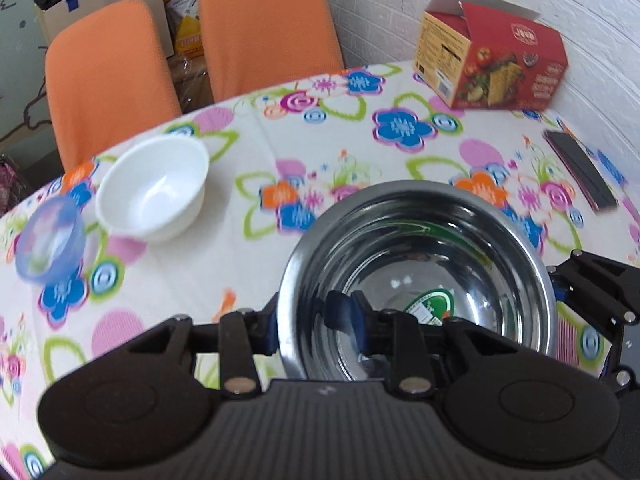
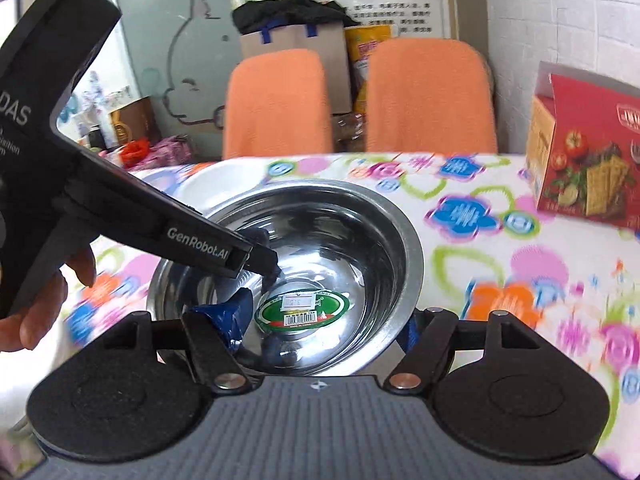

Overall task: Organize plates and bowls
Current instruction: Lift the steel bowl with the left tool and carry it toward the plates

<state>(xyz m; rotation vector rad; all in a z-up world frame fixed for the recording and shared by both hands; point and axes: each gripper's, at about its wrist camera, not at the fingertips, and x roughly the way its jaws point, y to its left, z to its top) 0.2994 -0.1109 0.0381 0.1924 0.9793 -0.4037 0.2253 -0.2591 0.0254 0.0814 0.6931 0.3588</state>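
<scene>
A steel bowl (image 1: 420, 248) with a green sticker on its bottom hangs just above the flowered tablecloth (image 1: 360, 132), held from two sides. My left gripper (image 1: 308, 316) is shut on its left rim, one finger inside and one outside. In the right wrist view the bowl (image 2: 360, 240) fills the middle, and my right gripper (image 2: 324, 322) is shut on its near right rim, with its blue left pad (image 2: 236, 312) pressed inside the wall. The left gripper (image 2: 262, 260) reaches in from the upper left. A white bowl (image 1: 154, 188) and a small clear blue bowl (image 1: 48, 236) stand on the table at the left.
A red cracker box (image 1: 492, 64) stands at the table's far right by the white wall. A dark flat object (image 1: 580, 168) lies at the right edge. Two orange chairs (image 1: 264, 28) stand behind the table. A hand (image 2: 40, 300) holds the left gripper.
</scene>
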